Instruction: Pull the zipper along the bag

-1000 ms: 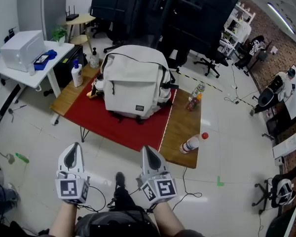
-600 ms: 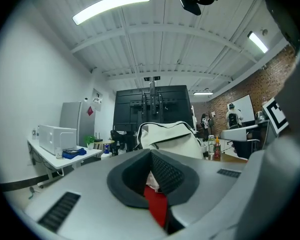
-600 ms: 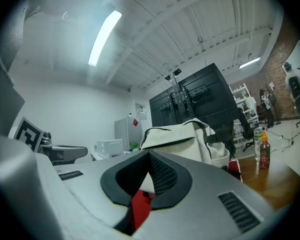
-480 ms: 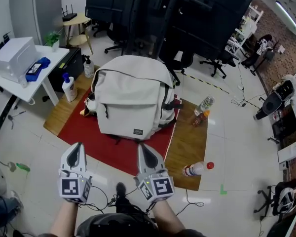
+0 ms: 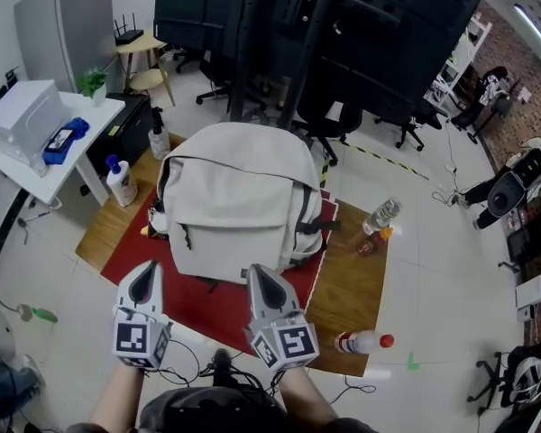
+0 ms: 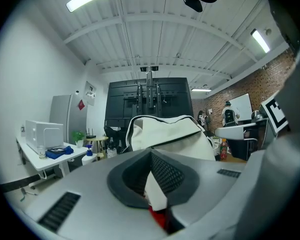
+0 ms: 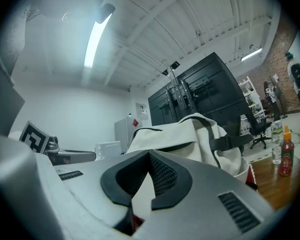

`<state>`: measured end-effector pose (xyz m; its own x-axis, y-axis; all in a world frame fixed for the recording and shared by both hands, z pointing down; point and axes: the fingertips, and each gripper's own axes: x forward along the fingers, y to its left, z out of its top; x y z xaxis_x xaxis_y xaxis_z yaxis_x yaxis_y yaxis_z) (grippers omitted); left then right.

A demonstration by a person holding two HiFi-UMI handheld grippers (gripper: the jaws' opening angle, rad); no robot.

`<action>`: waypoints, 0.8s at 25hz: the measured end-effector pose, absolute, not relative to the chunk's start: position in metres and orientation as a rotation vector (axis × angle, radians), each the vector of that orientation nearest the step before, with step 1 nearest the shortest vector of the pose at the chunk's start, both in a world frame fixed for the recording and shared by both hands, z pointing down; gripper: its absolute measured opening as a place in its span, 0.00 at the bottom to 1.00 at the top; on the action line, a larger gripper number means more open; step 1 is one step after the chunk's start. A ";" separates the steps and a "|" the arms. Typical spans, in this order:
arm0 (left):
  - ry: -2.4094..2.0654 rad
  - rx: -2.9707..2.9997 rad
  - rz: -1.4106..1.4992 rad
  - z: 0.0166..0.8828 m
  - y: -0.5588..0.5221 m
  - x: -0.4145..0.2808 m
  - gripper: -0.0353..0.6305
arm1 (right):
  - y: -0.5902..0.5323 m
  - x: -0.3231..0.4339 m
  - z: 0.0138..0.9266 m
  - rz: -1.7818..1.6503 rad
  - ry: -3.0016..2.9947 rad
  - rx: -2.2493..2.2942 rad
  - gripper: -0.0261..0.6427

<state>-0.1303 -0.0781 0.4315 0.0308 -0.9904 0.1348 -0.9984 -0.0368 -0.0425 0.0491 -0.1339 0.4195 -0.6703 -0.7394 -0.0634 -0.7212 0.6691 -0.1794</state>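
An off-white backpack (image 5: pixel 239 197) stands upright on a red cloth (image 5: pixel 212 300) over a low wooden table (image 5: pixel 352 282). A dark zipper line (image 5: pixel 234 161) curves across its top, and a short pocket zipper (image 5: pixel 187 236) shows at its front left. My left gripper (image 5: pixel 147 274) and right gripper (image 5: pixel 255 276) are side by side just short of the bag's near side, both shut and empty. In the left gripper view the backpack (image 6: pixel 175 134) rises beyond the left gripper (image 6: pixel 151 156). The right gripper view shows the backpack (image 7: pixel 190 134) past the right gripper (image 7: pixel 149 158).
A white bottle with a red cap (image 5: pixel 362 341) lies on the table's near right corner. Two upright bottles (image 5: pixel 379 219) stand at its right edge, and a pump bottle (image 5: pixel 119 180) stands at the left. A white desk (image 5: pixel 36 152) is left. A black screen stand (image 5: pixel 279 34) is behind.
Both grippers have moved forward toward the backpack, which now sits closer and larger in view. Their jaws stay shut.
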 end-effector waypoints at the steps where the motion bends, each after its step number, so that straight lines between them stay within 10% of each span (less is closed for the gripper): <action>1: -2.136 2.210 0.193 0.432 -0.085 -0.131 0.10 | -0.139 0.046 0.420 -0.211 2.751 -1.192 0.04; 20: -2.012 2.280 0.233 0.453 -0.143 -0.149 0.10 | -0.169 0.001 0.423 -0.224 2.771 -1.156 0.04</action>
